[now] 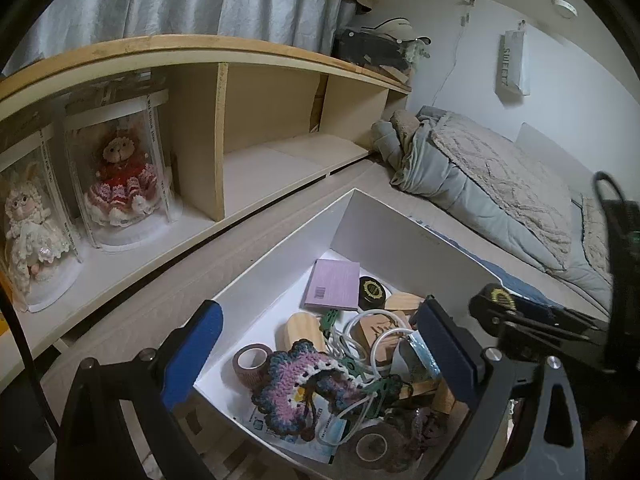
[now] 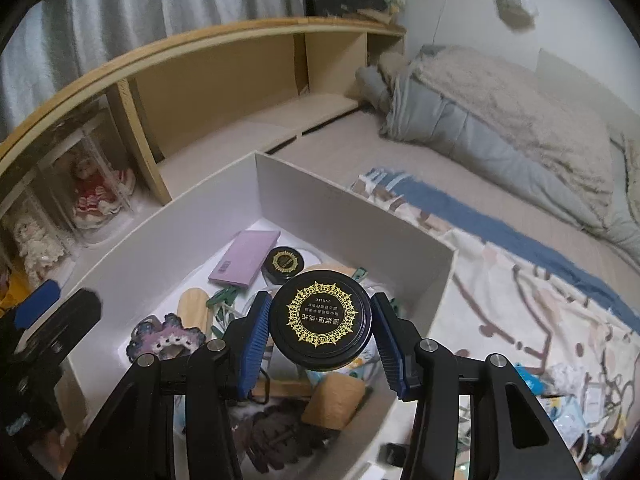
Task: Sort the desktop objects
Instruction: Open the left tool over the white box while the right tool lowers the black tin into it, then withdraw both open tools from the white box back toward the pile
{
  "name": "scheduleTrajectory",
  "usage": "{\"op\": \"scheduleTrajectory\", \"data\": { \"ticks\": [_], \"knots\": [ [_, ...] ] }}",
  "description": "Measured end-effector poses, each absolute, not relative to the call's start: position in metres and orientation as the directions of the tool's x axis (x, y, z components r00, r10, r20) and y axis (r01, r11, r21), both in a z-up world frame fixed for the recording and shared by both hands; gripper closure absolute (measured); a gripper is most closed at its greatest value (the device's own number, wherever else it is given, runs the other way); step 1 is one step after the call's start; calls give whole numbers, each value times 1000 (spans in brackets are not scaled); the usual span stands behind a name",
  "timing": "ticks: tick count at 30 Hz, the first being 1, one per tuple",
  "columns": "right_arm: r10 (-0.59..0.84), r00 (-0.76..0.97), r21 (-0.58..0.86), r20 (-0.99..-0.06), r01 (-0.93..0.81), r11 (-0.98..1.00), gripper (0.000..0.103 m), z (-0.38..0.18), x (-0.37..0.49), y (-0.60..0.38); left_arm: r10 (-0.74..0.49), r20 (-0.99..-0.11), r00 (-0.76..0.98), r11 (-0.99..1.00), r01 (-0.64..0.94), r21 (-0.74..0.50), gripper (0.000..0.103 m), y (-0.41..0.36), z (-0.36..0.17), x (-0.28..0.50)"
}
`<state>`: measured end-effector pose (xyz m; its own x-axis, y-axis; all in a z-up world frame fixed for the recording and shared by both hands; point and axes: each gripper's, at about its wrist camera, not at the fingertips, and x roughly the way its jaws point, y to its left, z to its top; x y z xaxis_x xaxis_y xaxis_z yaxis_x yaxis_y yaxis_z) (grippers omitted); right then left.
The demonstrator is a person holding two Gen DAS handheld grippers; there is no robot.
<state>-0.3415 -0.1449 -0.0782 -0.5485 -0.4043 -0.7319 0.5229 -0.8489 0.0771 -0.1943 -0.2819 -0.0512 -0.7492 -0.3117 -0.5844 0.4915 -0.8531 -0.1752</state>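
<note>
Two black gold-patterned tins: one point(image 2: 320, 322) pinched in right gripper point(image 2: 320, 324) above white box point(image 2: 348, 208), other point(image 2: 286, 264) inside. Left gripper point(image 1: 320, 344) spread, empty, over box.

Both wrist views angled down, near, sharing white box point(image 1: 280, 248)

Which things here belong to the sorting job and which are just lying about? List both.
Job: white box, black jar in right gripper, second black jar, purple booklet, crochet piece, tape roll, left gripper.

Lying about: dolls, shelf, bedding.
</note>
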Motion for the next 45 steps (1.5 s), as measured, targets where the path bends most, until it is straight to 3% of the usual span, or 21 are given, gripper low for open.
{"op": "scheduleTrajectory", "data": {
  "ticks": [6, 7, 8, 9, 26, 45],
  "knots": [
    [-384, -552, 66, -740, 509, -858, 49, -96, -357, -152, -315, -585, -747, -848, 499, -181, 4, -286, -52, -193],
    [-378, -568, 66, -731, 492, -868, 40, -97, -359, -150, -313, -585, -748, -848, 498, -182, 4, -286, -52, -194],
    [-368, -586, 67, -722, 470, -880, 10, -97, -361, -148, -311, -585, -749, -849, 495, -183, 4, -285, -53, -194],
    [-365, -605, 76, -708, 448, -891, 0, -96, -362, -144, -308, -585, -750, -851, 492, -182, 4, -285, -53, -195],
    [-453, -652, 155, -608, 462, -873, 0, -71, -336, -102, -317, -585, -747, -863, 483, -149, 4, -274, -51, -197],
    [-398, -766, 84, -505, 415, -906, 0, -25, -276, -10, -346, -532, -773, -891, 448, -71, 1, -228, -32, -193]
  ]
}}
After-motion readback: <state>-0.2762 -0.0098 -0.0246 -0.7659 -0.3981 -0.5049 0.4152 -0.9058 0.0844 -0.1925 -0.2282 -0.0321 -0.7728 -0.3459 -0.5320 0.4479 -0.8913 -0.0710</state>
